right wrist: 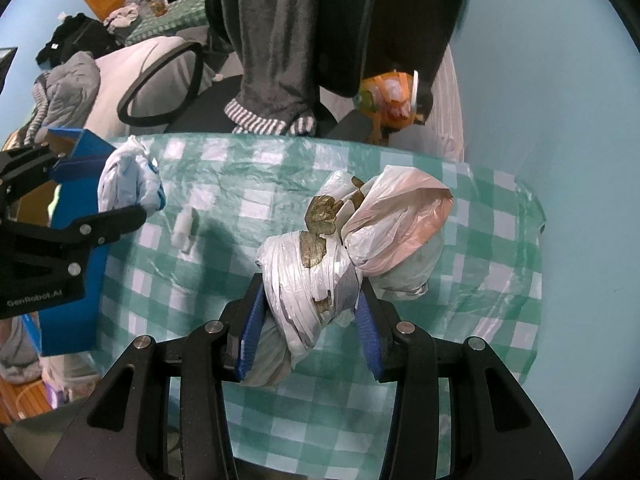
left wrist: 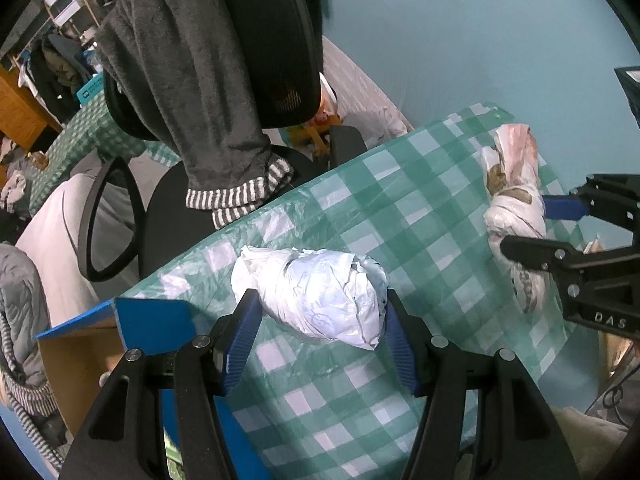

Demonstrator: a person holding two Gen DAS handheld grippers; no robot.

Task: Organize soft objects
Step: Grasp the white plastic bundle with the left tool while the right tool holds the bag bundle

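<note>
The left claw (left wrist: 320, 316) is gripping a crumpled white plastic bag bundle with faint blue print (left wrist: 316, 296), its blue ribbed pads (left wrist: 244, 332) pressing on both ends of the bundle, which is sitting between them above the worktop covered in a green-and-white checked plastic cloth (left wrist: 400, 208). The right claw (right wrist: 312, 320) is clenching a knotted white plastic bag bundle with gold-brown markings and a pinkish translucent end (right wrist: 344, 248); the wound white part is lying between its blue pads (right wrist: 250, 332), while the pinkish end is sticking out beyond the fingertips, over the checked cloth. In the left wrist view that second bundle is showing at the far right edge of the worktop, well apart from the first. A blue-edged cardboard box (left wrist: 120, 328) is standing just beside the worktop's left edge, near the left claw. Behind the worktop, a black mesh office chair (left wrist: 276, 40) is carrying a dark grey fleece garment with striped cuffs (left wrist: 188, 92) draped over its back.
</note>
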